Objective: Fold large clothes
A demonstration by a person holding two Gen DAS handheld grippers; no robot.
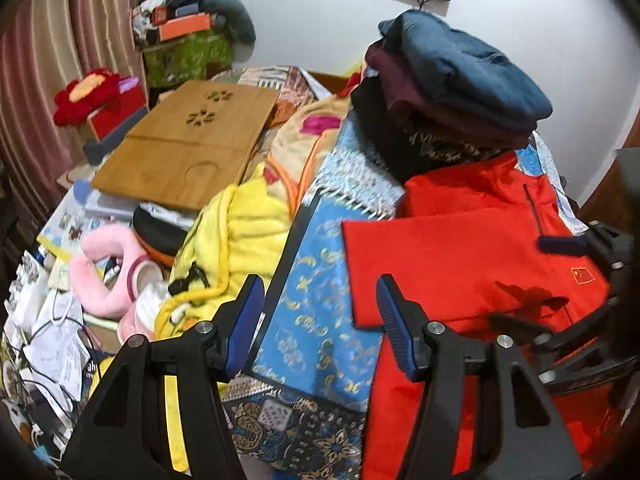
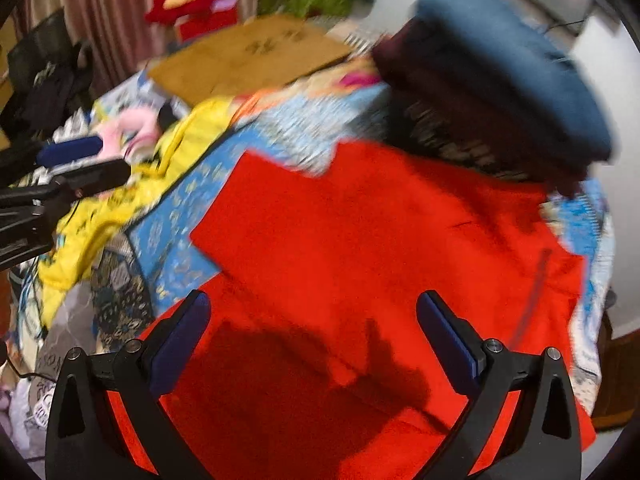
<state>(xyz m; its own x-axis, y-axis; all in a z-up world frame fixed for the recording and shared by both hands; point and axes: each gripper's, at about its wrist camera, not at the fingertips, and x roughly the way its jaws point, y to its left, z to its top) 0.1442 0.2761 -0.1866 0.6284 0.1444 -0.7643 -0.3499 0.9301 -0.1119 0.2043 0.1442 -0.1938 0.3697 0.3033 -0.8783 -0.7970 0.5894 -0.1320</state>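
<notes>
Left wrist view: left gripper (image 1: 320, 320) fingers wide, holding nothing, hovering over blue cloth (image 1: 320, 320) just beside jacket (image 1: 460, 264) edge. Right gripper (image 2: 312, 344) also wide, empty, above jacket's near part; prob both free to pick next fold edge. Jacket is red, lies spread on blue cloth, one sleeve laid across body w/ straight edge, so partly folded by my read. Small flag patch (image 1: 583, 275) on chest, dark zip line. Folded pile (image 1: 460, 80) (blue, maroon, black) sits at jacket's far end, touching it. Right view blurred, fine detail unclear.
</notes>
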